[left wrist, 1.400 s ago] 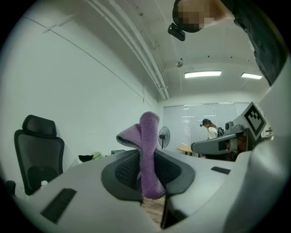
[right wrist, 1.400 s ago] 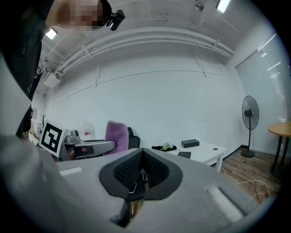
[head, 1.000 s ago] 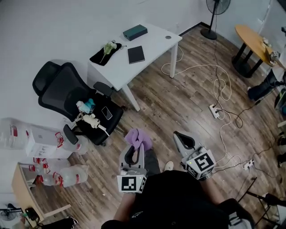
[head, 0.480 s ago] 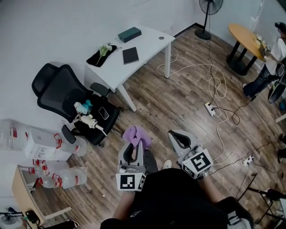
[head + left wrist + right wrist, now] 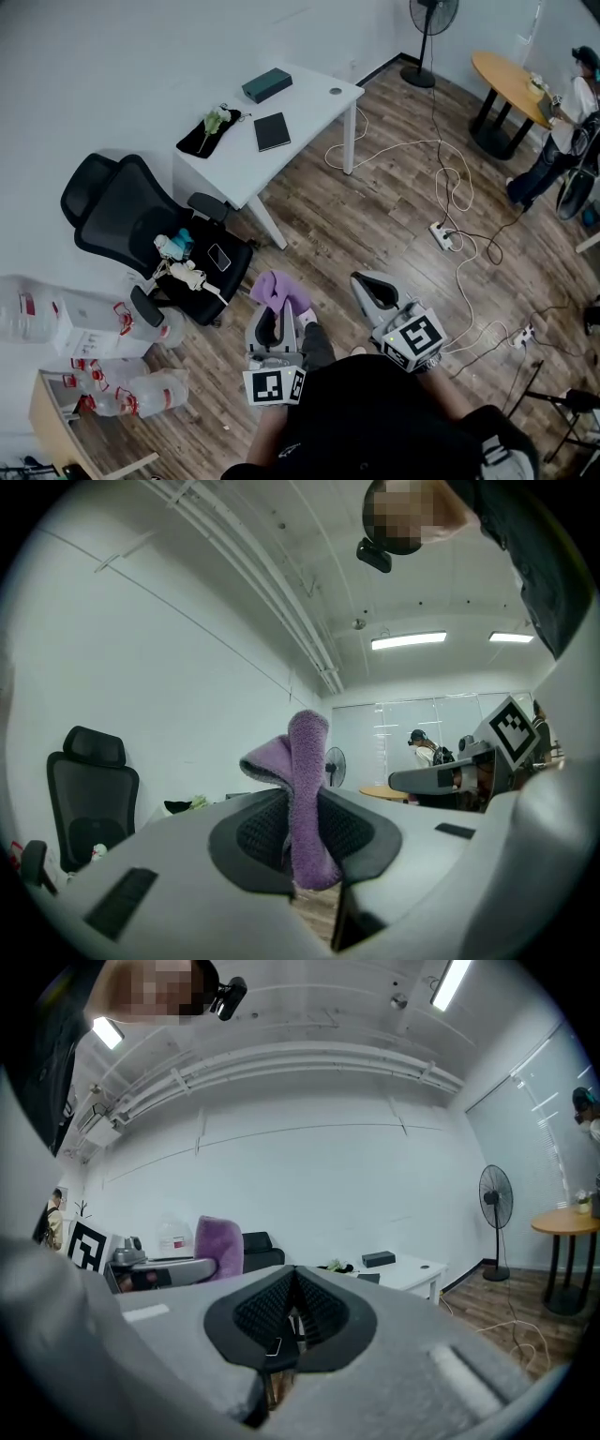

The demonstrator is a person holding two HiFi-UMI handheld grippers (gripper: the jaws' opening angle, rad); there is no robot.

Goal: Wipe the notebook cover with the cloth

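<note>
A dark notebook [image 5: 272,131] lies on the white table [image 5: 309,103] at the far side of the room, well away from both grippers. My left gripper [image 5: 278,309] is shut on a purple cloth [image 5: 277,290], which sticks up between its jaws in the left gripper view [image 5: 305,799]. My right gripper [image 5: 370,284] is held beside it with its jaws together and nothing in them. In the right gripper view the table [image 5: 412,1271] and the cloth [image 5: 218,1246] show beyond the closed jaws.
A black office chair [image 5: 150,225] with small items on its seat stands left of the table. A green box [image 5: 266,84] and a black tray [image 5: 206,131] share the table. Cables and a power strip [image 5: 441,234] lie on the wooden floor. A fan [image 5: 427,28], a round table [image 5: 511,89].
The table, chair and floor have slid slightly left and up in the head view as the person moves. Both grippers keep their hold and pose.
</note>
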